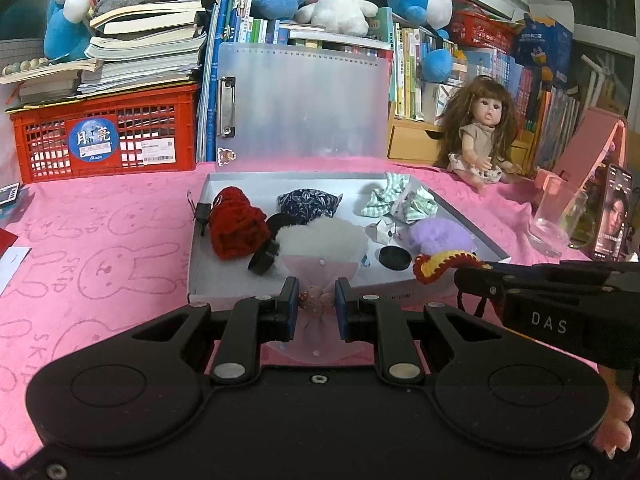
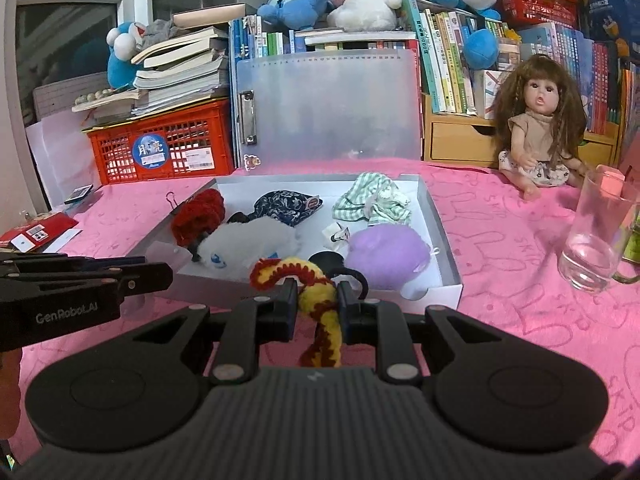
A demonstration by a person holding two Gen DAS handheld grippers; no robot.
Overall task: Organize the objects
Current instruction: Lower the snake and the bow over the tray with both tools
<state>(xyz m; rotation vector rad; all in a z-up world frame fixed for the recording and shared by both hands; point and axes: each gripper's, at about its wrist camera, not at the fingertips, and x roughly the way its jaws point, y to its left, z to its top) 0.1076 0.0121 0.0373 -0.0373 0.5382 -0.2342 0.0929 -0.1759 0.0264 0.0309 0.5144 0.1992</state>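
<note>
Left tool point(image 1: 317, 300) pinching a pink bow point(image 1: 316, 302) at the near edge of the white box point(image 1: 472, 224). Right tool point(image 2: 317, 300) pinching a yellow-red knit piece point(image 2: 320, 300), held just above the box's near wall, tail hanging down between the fingers. Box sits on the pink worktop point(image 1: 100, 264); inside: red knit point(image 1: 236, 228), navy cloth point(image 1: 308, 204), white plush point(image 1: 320, 236), green striped cloth point(image 1: 400, 200), purple plush point(image 1: 438, 234). Doll point(image 2: 540, 140) and glass point(image 2: 596, 236) right of the box.

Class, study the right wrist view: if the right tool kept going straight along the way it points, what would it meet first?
Probably the black ring-shaped item inside the shallow white cardboard box, just beyond the right tool, which grips a yellow-and-red crocheted piece. Depth is unclear; the fluffy purple plush lies close beside it.
</note>
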